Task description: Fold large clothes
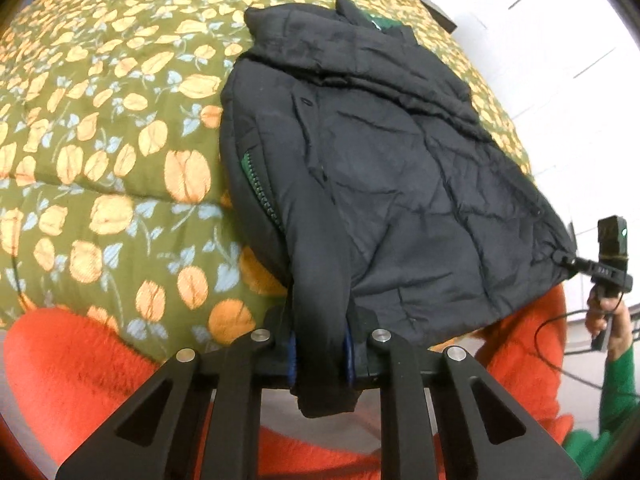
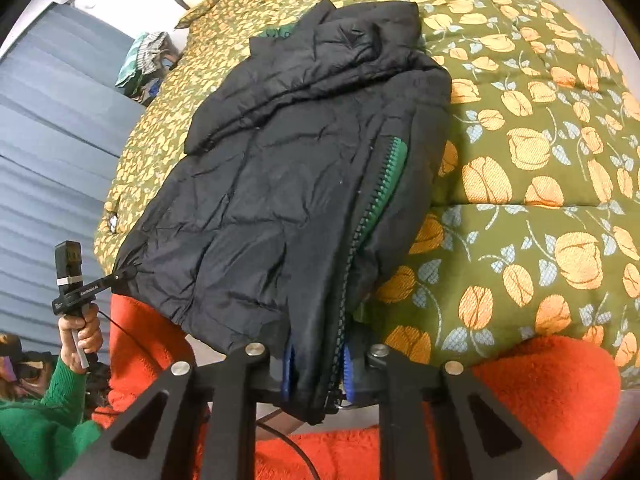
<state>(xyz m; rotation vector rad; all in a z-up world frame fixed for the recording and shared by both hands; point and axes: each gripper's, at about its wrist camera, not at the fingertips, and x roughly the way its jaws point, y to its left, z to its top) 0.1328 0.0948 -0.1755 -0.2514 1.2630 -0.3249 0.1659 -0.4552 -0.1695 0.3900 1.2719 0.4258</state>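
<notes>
A black padded jacket (image 1: 380,168) with a green-lined zipper (image 1: 260,192) lies folded lengthwise on a bed, collar at the far end. My left gripper (image 1: 320,356) is shut on the jacket's near hem corner, with fabric bunched between its blue pads. In the right wrist view the jacket (image 2: 288,184) fills the middle, zipper (image 2: 380,184) along its right side. My right gripper (image 2: 316,364) is shut on the hem at the zipper end. Each gripper shows in the other's view, pinching the opposite hem corner: the right one (image 1: 568,260), the left one (image 2: 120,272).
The bed has an olive quilt with orange flowers (image 1: 100,140). An orange fleece blanket (image 1: 80,360) covers the near edge. A blue slatted surface (image 2: 48,140) stands left of the bed. The person in a green sweater (image 2: 44,420) is beside it. A white wall (image 1: 560,40) is on the right.
</notes>
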